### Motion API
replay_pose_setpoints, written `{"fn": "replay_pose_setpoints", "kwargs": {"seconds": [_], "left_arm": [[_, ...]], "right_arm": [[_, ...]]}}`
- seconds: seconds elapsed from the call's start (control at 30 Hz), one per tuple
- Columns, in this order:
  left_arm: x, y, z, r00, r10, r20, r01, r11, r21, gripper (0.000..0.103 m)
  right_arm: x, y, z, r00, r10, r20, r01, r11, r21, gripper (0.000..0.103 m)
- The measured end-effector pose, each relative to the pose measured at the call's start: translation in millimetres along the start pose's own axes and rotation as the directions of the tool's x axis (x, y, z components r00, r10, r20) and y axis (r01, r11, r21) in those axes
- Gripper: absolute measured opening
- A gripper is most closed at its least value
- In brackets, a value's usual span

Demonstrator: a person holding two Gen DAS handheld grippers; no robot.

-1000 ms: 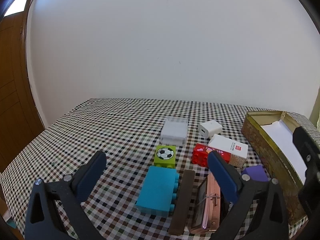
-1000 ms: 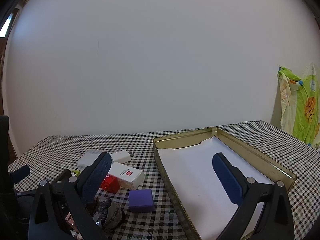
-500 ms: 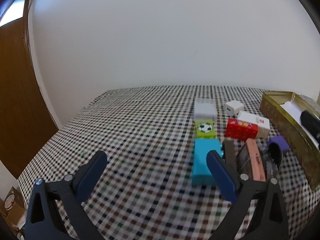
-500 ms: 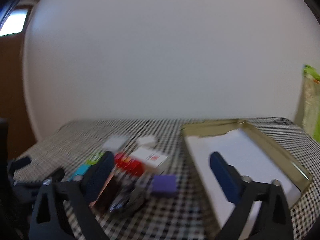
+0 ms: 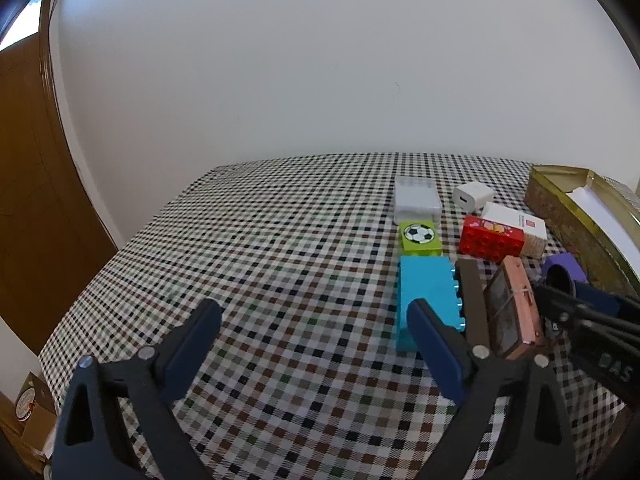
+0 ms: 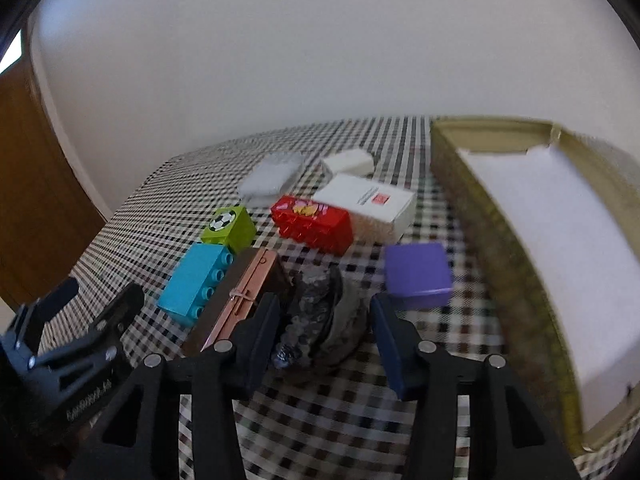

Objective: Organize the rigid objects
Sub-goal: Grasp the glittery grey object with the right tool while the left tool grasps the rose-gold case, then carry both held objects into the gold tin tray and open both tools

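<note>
My right gripper [image 6: 325, 305] points down at a dark grey crumpled lump [image 6: 324, 320]. Its jaws are closing, with the lump between them and the pads a sliver off its sides. Around the lump lie a purple block [image 6: 418, 280], a copper-pink case [image 6: 240, 292], a blue brick [image 6: 196, 280], a green football brick [image 6: 230, 226], a red brick [image 6: 316, 222] and a white carton [image 6: 372, 204]. My left gripper [image 5: 313, 309] hovers left of the blue brick [image 5: 426, 296]. Its wide jaws are closing slightly over bare checked cloth.
A gold tin tray [image 6: 500, 216] lined with white paper stands on the right. A white charger [image 6: 348, 162] and a frosted box [image 6: 272, 178] sit behind the bricks. A brown bar [image 5: 474, 300] lies beside the case. A wooden door [image 5: 32, 200] is off the table's left edge.
My right gripper tipped down and swung from the tray to the object cluster, its jaws narrowing around the grey lump. My left gripper shifted left, and the objects now lie to its right.
</note>
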State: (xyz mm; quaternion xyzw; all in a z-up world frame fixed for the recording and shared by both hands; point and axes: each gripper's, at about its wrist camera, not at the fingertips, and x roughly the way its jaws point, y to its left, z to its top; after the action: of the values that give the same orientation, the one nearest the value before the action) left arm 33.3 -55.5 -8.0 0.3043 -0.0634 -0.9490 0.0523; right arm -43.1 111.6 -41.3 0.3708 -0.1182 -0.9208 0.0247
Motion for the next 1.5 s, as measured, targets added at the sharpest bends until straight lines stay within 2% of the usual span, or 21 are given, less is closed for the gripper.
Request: {"fn": "replay_pose_setpoints", "kwargs": {"seconds": [0.2, 0.4, 0.57, 0.63, 0.73, 0.8, 0.87, 0.9, 0.93, 1.13, 1.27, 1.37, 1.43, 1.5], "left_arm": [[-3, -6, 2, 1.000, -0.010, 0.002, 0.010, 1.000, 0.007, 0.095], [-9, -11, 5, 0.999, -0.043, 0.011, 0.043, 0.999, 0.003, 0.095], [-15, -14, 7, 0.998, -0.066, 0.015, 0.066, 0.998, 0.001, 0.091], [-18, -18, 9, 0.997, -0.076, 0.019, 0.076, 0.997, 0.005, 0.089], [-22, -25, 10, 0.994, -0.106, 0.021, 0.106, 0.994, 0.023, 0.079], [-22, -25, 9, 0.990, -0.143, 0.011, 0.142, 0.990, 0.021, 0.078], [-24, -21, 6, 0.977, -0.215, 0.008, 0.215, 0.977, 0.001, 0.078], [-24, -21, 4, 0.973, -0.233, 0.009, 0.233, 0.973, -0.004, 0.075], [-25, -22, 4, 0.969, -0.245, 0.011, 0.245, 0.970, -0.005, 0.067], [-21, -53, 7, 0.951, -0.309, -0.033, 0.310, 0.948, 0.066, 0.035], [-15, -83, 12, 0.945, -0.322, -0.054, 0.326, 0.938, 0.121, 0.033], [-3, -97, 15, 0.935, -0.339, -0.102, 0.351, 0.927, 0.136, 0.024], [3, -104, 15, 0.946, -0.305, -0.112, 0.320, 0.934, 0.158, 0.024], [9, -107, 14, 0.933, -0.322, -0.159, 0.344, 0.929, 0.138, 0.024]], "right_arm": [[16, 6, 3, 0.999, -0.031, -0.044, 0.030, 0.999, -0.024, 0.050], [4, 8, -1, 0.998, -0.042, -0.037, 0.039, 0.996, -0.080, 0.046], [-32, -1, -3, 0.997, 0.041, 0.072, -0.038, 0.998, -0.043, 0.046], [-56, -4, -3, 0.987, 0.066, 0.145, -0.059, 0.997, -0.050, 0.047], [-86, -6, -4, 0.965, 0.020, 0.262, 0.005, 0.995, -0.096, 0.047], [-99, -8, -4, 0.946, -0.028, 0.323, 0.071, 0.990, -0.121, 0.047], [-113, -11, -6, 0.922, -0.080, 0.379, 0.140, 0.981, -0.135, 0.047], [-119, -15, -7, 0.908, -0.104, 0.405, 0.172, 0.976, -0.134, 0.047], [-124, -18, -8, 0.901, -0.116, 0.419, 0.185, 0.974, -0.128, 0.047], [-131, -34, -5, 0.898, -0.118, 0.424, 0.168, 0.982, -0.083, 0.047], [-128, -43, -1, 0.898, -0.120, 0.424, 0.168, 0.983, -0.078, 0.047], [-131, -51, 0, 0.900, -0.125, 0.419, 0.167, 0.984, -0.065, 0.047], [-132, -54, 1, 0.901, -0.125, 0.415, 0.163, 0.985, -0.057, 0.047], [-134, -60, 3, 0.903, -0.122, 0.411, 0.156, 0.987, -0.049, 0.047]]}}
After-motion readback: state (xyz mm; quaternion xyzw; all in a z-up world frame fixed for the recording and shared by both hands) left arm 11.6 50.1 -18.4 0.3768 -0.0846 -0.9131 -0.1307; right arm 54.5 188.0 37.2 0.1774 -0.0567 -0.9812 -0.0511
